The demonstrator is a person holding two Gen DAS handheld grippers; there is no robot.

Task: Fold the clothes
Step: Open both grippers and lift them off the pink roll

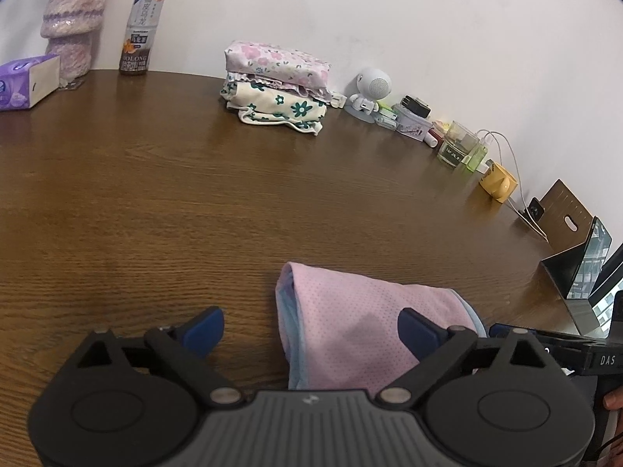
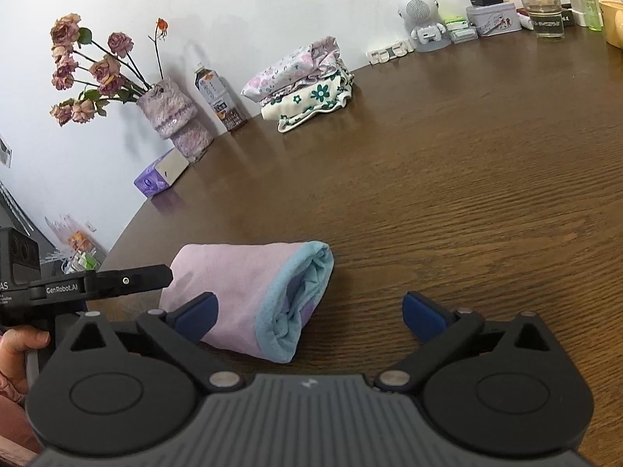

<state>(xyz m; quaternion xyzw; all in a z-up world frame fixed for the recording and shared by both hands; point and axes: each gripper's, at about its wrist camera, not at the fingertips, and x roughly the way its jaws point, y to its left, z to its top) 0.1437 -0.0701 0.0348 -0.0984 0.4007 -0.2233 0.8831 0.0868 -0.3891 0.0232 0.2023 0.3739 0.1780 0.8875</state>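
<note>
A pink garment with a light blue trim (image 1: 350, 319) (image 2: 249, 292) lies folded into a small bundle near the front edge of the brown wooden table (image 1: 194, 194) (image 2: 467, 175). My left gripper (image 1: 311, 329) hovers over its left part, open, with nothing between the blue pads. My right gripper (image 2: 311, 313) is open over the bundle's blue-trimmed end, holding nothing. The left gripper's body (image 2: 101, 282) shows at the left of the right wrist view, held by a hand (image 2: 19, 350). A stack of folded floral clothes (image 1: 276, 85) (image 2: 303, 85) sits by the far wall.
Along the wall stand a tea bottle (image 1: 140, 27) (image 2: 220, 97), a knitted vase with dried roses (image 2: 171, 116), a purple tissue box (image 1: 27, 81) (image 2: 161, 173), a small white robot figure (image 1: 370, 93) (image 2: 422, 19), a tin, a glass (image 1: 459, 148) and a yellow cup (image 1: 498, 183). A screen (image 1: 592, 268) stands at the right.
</note>
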